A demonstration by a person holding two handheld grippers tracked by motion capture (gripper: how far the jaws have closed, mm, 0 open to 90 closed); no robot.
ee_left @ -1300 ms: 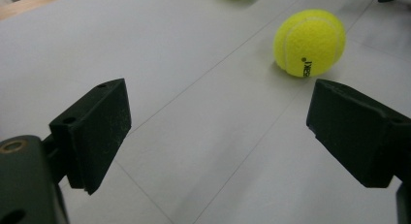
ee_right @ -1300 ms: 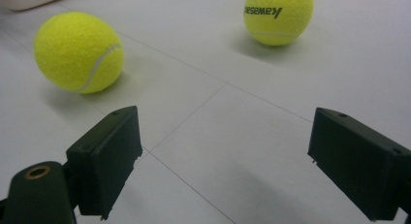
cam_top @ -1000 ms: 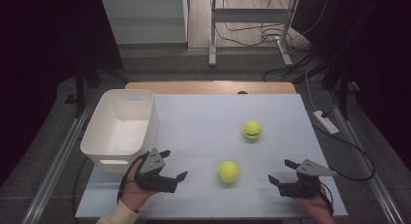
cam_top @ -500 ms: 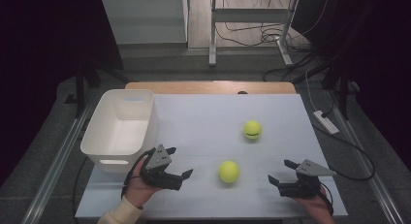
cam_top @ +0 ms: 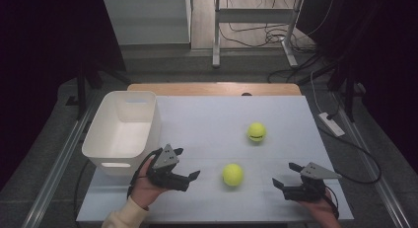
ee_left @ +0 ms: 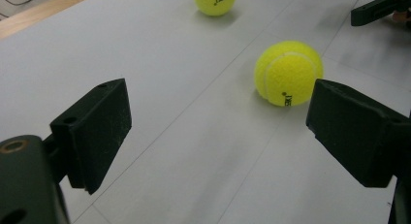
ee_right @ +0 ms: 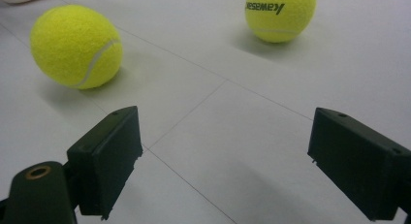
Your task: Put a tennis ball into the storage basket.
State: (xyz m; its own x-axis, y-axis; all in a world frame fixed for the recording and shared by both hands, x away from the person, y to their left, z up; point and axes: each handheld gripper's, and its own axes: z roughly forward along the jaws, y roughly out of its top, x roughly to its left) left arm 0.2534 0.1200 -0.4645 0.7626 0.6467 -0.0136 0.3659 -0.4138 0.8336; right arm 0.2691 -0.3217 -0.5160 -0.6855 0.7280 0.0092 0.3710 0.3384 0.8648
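Left gripper view showed the left gripper (ee_left: 218, 136) with jaws spread wide and nothing between them; the nearer fuzzy yellow-green tennis ball (ee_left: 288, 72) lay on the pale grey tabletop (ee_left: 145, 64) just ahead of the right-hand jaw, a small black print on it too blurred to read. Beyond it sat the farther yellow-green tennis ball (ee_left: 215, 2). The right gripper (ee_right: 223, 161) also gaped empty (both balls ahead of its jaws), the farther ball printed "Kawasaki", upside down.
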